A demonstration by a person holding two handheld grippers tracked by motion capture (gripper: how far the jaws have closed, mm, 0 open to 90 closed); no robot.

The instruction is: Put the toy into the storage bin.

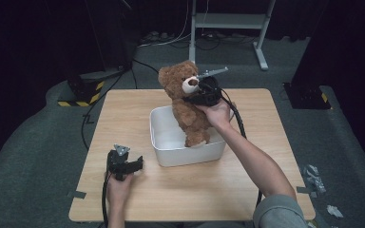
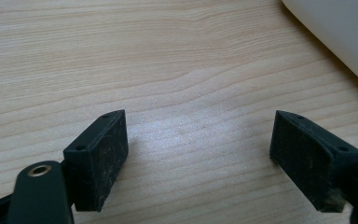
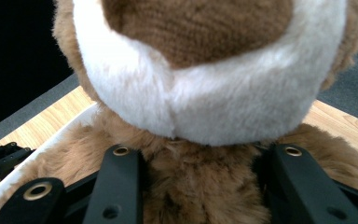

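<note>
A brown teddy bear point(image 1: 186, 97) is held upright over a white plastic bin point(image 1: 171, 154), its feet down inside the bin. My right gripper point(image 1: 200, 94) is shut on the bear's neck just under the white muzzle point(image 3: 200, 93), with the fur bunched between the two black jaws point(image 3: 196, 186). Down at the table's front left, my left gripper point(image 1: 135, 165) rests low over the wood, open with nothing between its fingers point(image 2: 198, 156). A corner of the white bin point(image 2: 340, 32) lies ahead and to its right.
The light wooden table point(image 1: 123, 109) has bare wood left of and in front of the bin. Beyond it stand a white metal frame point(image 1: 228, 21) and floor cables point(image 1: 147, 40). Black-and-yellow hazard tape point(image 1: 78, 102) marks a base at the far left.
</note>
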